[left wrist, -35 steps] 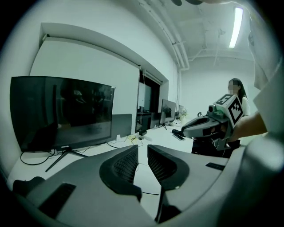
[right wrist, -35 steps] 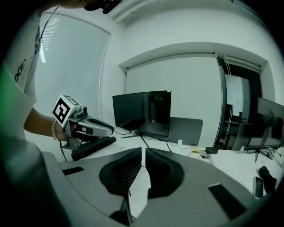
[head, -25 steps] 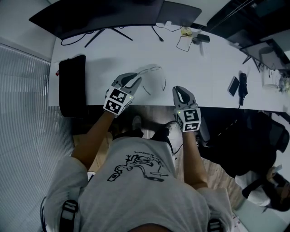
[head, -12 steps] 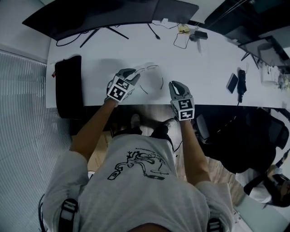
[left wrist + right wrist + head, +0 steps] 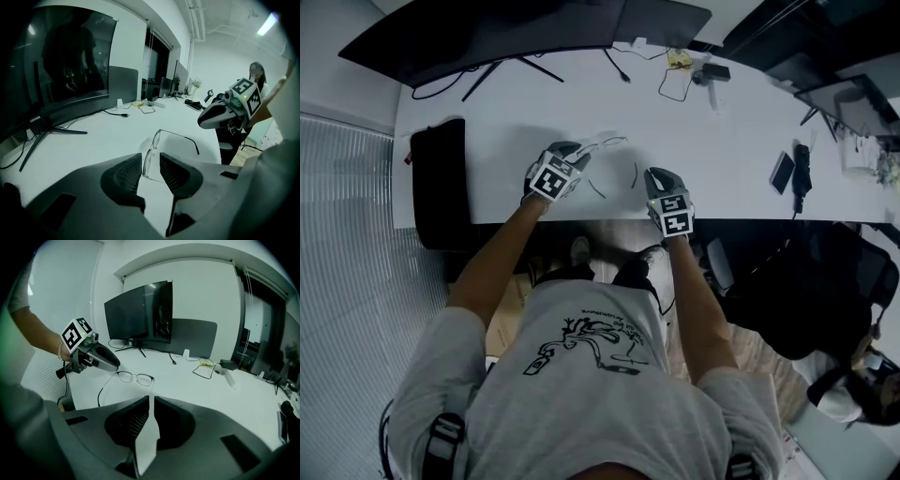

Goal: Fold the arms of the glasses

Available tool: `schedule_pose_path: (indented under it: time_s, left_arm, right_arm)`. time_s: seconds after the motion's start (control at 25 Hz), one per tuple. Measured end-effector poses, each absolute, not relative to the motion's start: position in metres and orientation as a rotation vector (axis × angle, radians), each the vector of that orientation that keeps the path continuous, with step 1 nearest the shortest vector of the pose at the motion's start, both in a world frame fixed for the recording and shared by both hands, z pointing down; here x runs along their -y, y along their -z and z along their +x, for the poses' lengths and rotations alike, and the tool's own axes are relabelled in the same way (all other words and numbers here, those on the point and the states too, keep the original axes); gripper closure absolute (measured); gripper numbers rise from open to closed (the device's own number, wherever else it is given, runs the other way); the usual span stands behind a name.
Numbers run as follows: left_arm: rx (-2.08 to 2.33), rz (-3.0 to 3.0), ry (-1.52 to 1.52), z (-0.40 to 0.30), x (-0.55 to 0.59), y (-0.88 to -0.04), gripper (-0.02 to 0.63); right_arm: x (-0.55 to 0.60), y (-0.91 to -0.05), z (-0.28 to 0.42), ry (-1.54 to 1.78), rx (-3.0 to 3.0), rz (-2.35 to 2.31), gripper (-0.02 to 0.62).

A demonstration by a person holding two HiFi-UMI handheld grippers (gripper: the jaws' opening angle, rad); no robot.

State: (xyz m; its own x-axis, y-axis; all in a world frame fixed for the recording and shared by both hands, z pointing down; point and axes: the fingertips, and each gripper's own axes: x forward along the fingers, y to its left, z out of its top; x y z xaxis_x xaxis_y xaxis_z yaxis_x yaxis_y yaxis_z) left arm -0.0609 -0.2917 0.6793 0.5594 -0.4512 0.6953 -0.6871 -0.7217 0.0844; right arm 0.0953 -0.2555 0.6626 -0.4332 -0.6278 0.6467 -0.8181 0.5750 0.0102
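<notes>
Thin-framed glasses rest on the white desk with both arms spread open toward me. My left gripper is at the glasses' left end. In the left gripper view its jaws are opening, and the near lens stands in the gap without the pads pressing it. My right gripper hovers near the right arm's tip, a little apart from it. Its jaws are almost together with nothing between them. From the right gripper view I see the glasses beside the left gripper.
A curved black monitor stands along the back. A black pouch lies at the desk's left end. Cables and a phone lie farther right. The desk's near edge runs just under both grippers. A person stands in the background.
Both grippers have come down and forward from the desk's near edge to the glasses. The left jaws have spread and now straddle the glasses' left lens.
</notes>
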Motion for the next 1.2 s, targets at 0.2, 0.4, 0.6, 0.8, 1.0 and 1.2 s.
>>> schedule_pose_path:
  time_s: [0.2,0.4,0.6,0.8,1.0,1.2]
  left_arm:
    - [0.914,2.426,-0.97,-0.059,0.297,-0.691,0.468]
    - [0.901,2.395,-1.018,-0.058,0.3,-0.704,0.468]
    - [0.898,2.394,-1.026,-0.056,0.305,-0.711,0.476]
    - [0.908,2.386,-1.049,-0.056,0.309,-0.713,0.502]
    - [0.908,2.384,-1.069,-0.054,0.311,-0.715,0.522]
    - [0.92,2.375,-1.059,-0.051,0.311,-0.716,0.541]
  right_arm:
    - [0.261,-0.684,0.101,-0.455,2.172,1.139,0.551]
    - [0.268,-0.701,0.104,-0.5,2.152,1.136,0.548]
    - [0.27,-0.713,0.102,-0.528,2.142,1.118,0.544]
    - [0.273,-0.72,0.102,-0.552,2.132,1.109,0.543]
    - [0.273,-0.727,0.103,-0.574,2.114,1.096,0.541]
    - [0.268,-0.731,0.101,-0.59,2.106,1.075,0.541]
